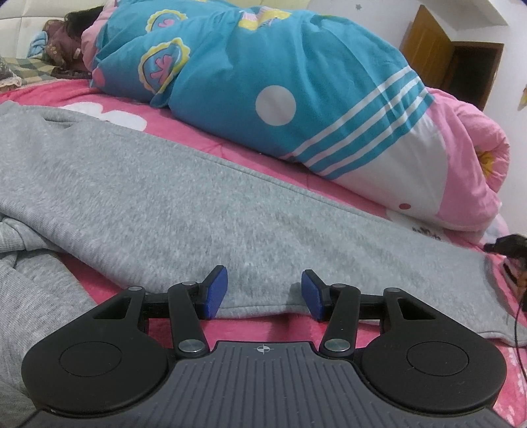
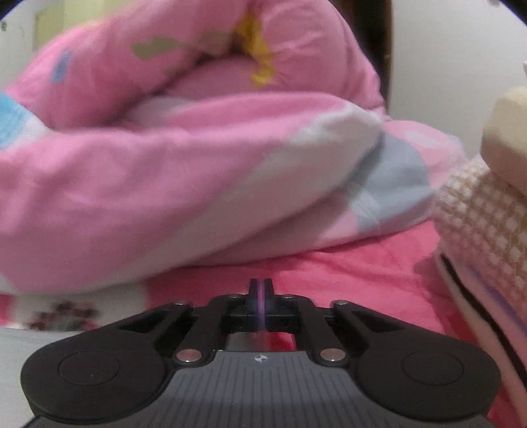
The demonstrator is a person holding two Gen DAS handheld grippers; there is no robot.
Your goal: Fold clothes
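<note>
A grey knit garment (image 1: 184, 204) lies spread across the pink bed sheet (image 1: 257, 329), running from the left to the far right. A second bunched grey piece (image 1: 36, 296) lies at the near left. My left gripper (image 1: 265, 293) is open, low over the garment's near hem, with one blue pad on each side and nothing between them. My right gripper (image 2: 260, 293) is shut, pads pressed together, just above the pink sheet (image 2: 346, 276). I see no cloth between its pads. A sliver of grey cloth (image 2: 19, 339) shows at that view's lower left.
A person lies under a blue and pink quilt (image 1: 263, 82) right behind the garment, dark hair (image 1: 79, 16) at the top left. The rolled quilt end (image 2: 164, 164) fills the right wrist view. Folded checked cloth (image 2: 487, 224) is stacked at right. A black cable (image 1: 518, 316) hangs at the sheet's right edge.
</note>
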